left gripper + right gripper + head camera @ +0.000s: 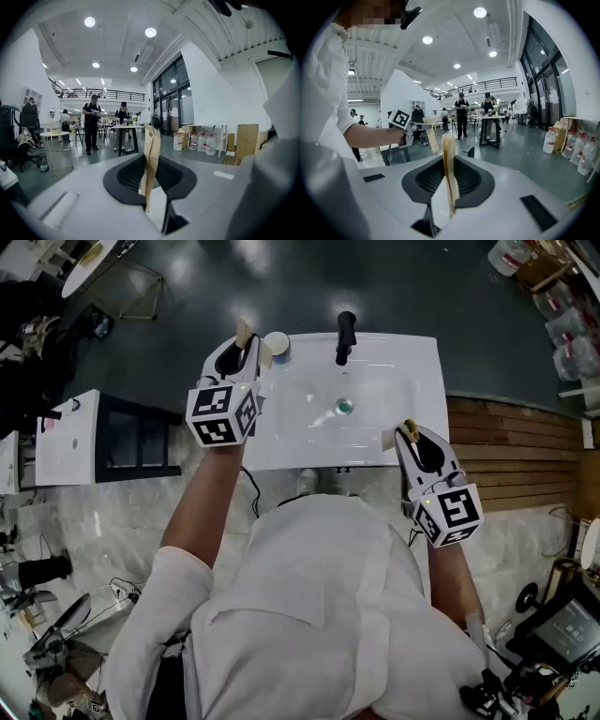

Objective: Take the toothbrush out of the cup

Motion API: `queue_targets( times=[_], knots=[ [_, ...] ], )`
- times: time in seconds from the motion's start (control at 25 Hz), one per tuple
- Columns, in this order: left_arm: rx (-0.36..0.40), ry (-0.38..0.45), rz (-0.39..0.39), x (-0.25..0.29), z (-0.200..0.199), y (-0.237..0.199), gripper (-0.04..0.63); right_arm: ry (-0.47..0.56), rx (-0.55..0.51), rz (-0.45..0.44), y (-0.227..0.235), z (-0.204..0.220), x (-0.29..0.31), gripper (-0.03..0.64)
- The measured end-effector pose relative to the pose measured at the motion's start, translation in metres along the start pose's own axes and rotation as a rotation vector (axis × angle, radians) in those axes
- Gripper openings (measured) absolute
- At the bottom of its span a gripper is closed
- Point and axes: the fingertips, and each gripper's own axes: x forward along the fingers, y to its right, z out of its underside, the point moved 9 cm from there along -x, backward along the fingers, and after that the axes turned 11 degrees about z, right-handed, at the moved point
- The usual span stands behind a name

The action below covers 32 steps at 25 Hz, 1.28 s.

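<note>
A small white cup (276,343) stands on the back left corner of the white basin (394,371). No toothbrush shows in any view. My left gripper (246,334) is raised just left of the cup. In the left gripper view my left gripper (151,140) has its tan pads pressed together with nothing visible between them. My right gripper (410,427) hovers at the basin's front right edge. In its own view the right gripper (449,154) is likewise shut and empty. The left gripper's marker cube (399,119) shows there on the left.
A black faucet (345,337) rises at the basin's back, and the drain (344,407) sits in the middle. A dark rack (141,437) stands to the left, wooden decking (516,446) to the right. People (91,122) stand at tables far off.
</note>
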Motion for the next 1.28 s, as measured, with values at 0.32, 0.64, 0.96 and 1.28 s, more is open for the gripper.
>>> queue_targets(
  times=[0.32, 0.64, 0.96, 1.28],
  knots=[
    [-0.02, -0.014, -0.034, -0.035, 0.003, 0.042, 0.06, 0.015, -0.018, -0.067, 0.021, 0.002, -0.006, 0.057],
    [-0.046, -0.025, -0.053, -0.063, 0.009, 0.096, 0.06, 0.023, -0.03, -0.152, 0.044, 0.005, -0.013, 0.057],
    [-0.056, -0.059, -0.049, -0.095, 0.013, 0.151, 0.06, 0.024, -0.026, -0.249, 0.053, 0.012, -0.02, 0.057],
    [-0.049, -0.096, -0.011, -0.124, 0.019, 0.186, 0.06, 0.015, -0.039, -0.298, 0.043, 0.02, -0.026, 0.057]
  ],
)
